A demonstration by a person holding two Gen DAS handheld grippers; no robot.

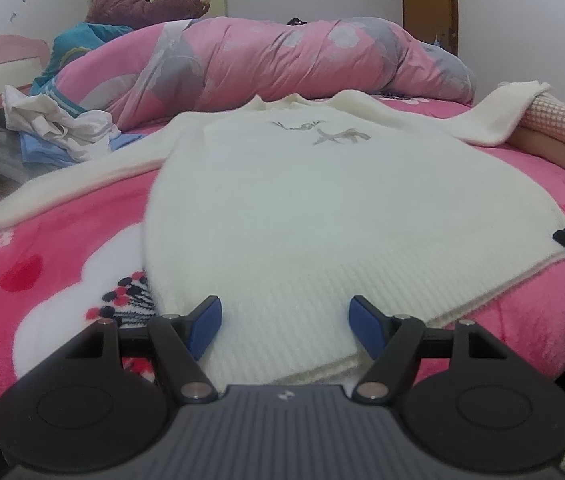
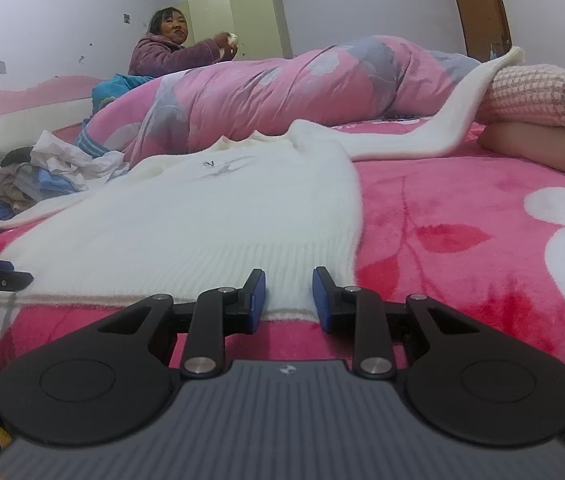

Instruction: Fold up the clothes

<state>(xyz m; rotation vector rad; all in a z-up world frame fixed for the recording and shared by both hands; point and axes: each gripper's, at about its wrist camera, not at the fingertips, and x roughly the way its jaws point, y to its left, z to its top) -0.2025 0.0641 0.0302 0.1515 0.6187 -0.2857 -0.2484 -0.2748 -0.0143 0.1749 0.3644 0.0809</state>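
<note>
Left gripper low at the near edge of the bed, jaws spread wide, blue pads resting on either side of the white sweater hem. Hem between the fingers, no pinch on it, nothing held. Sweater spread flat straight ahead of the tool, front up, small grey motif far ahead near the collar. One sleeve trailing off ahead-left across the pink blanket, the other sleeve running ahead-right and climbing onto a folded checked blanket. Tip of the other tool peeking in at the far right edge.

Right gripper at the sweater's right hem corner, jaws only partly apart, ribbed hem filling the narrow gap between the pads. Gripped or just straddled, cannot tell from here. Sweater body stretching ahead and to the left of this tool, bare pink blanket to the right.

Beyond the sweater, a rolled pink quilt lying across the bed. Ahead-left, a heap of loose clothes. Far back on the left, a person in a purple robe sitting behind the quilt, one arm raised. Pale wardrobe behind, seen from the right tool.
</note>
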